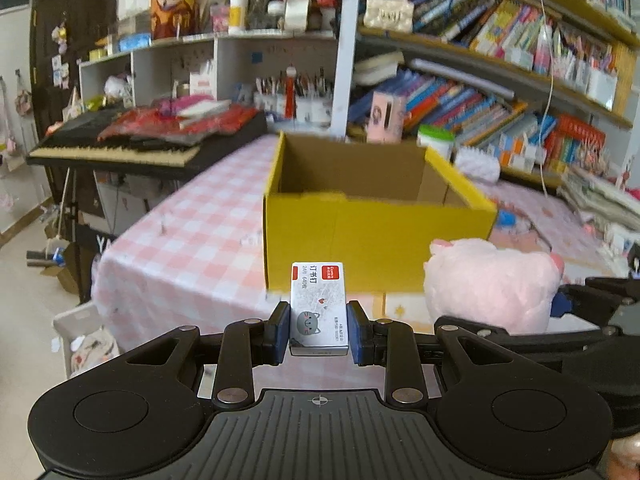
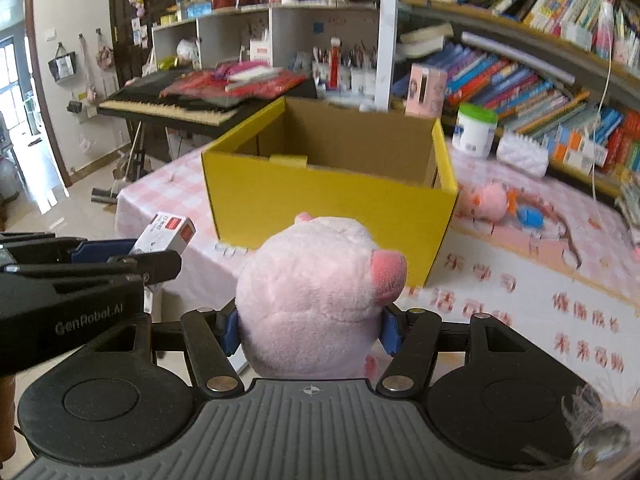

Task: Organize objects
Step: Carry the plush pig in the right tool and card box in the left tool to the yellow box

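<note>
The staple box (image 1: 319, 309), printed "订书钉" beside a red label and a grey cat face, is sitting clamped in the left gripper (image 1: 319, 330) before the open yellow carton (image 1: 374, 236), while the right gripper (image 2: 308, 330) is squeezing a pink plush pig (image 2: 314, 292) beside a "GenRobot.AI" marking.

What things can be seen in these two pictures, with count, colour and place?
staple box: one, white with red labels, held between left fingers
plush pig: one, pink, held between right fingers
cardboard box: one, yellow outside, brown inside, open, on the table
tablecloth: one, pink and white checked, over the table
keyboard: one, black, left of the table, red items on top
tub: one, white with green lid, behind the box
books: many, mixed colours, on shelves at right
left gripper: one, black, blue pads
right gripper: one, black, blue pads
</note>
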`<move>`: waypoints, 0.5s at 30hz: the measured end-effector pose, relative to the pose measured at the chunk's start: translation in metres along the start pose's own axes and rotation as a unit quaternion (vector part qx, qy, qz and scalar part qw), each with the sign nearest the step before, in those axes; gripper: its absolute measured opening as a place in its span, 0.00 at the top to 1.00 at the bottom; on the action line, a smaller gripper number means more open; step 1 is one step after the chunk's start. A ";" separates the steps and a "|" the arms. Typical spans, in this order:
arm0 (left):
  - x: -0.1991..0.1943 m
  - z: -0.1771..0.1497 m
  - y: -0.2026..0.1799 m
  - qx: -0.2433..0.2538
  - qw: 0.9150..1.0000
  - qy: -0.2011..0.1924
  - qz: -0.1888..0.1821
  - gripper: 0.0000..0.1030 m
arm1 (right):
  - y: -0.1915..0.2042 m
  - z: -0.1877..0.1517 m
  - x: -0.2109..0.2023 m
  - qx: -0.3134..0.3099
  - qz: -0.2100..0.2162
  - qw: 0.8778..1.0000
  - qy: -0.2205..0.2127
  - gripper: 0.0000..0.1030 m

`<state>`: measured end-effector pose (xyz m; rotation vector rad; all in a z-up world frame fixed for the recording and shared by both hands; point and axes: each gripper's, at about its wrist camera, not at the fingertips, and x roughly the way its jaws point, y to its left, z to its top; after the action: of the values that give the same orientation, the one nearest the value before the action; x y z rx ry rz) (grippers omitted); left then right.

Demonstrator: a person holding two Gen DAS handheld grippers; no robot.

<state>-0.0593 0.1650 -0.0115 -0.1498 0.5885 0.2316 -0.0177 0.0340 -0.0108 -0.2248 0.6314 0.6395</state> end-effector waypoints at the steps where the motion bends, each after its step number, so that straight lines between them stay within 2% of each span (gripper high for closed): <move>1: 0.000 0.004 0.000 0.000 1.000 -0.008 -0.001 0.73 | -0.001 0.003 -0.001 -0.002 -0.002 1.000 -0.009 0.41; 9: 0.019 0.046 -0.013 0.012 0.998 -0.062 -0.005 0.73 | -0.028 0.051 0.010 -0.005 -0.026 0.995 -0.094 0.41; 15: 0.055 0.080 -0.018 -0.003 0.997 -0.076 0.009 0.73 | -0.053 0.091 0.039 -0.026 -0.028 0.992 -0.120 0.41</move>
<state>0.0322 0.1739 0.0242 -0.1316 0.4388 0.2608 0.0830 0.0462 0.0377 -0.2088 0.3765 0.6190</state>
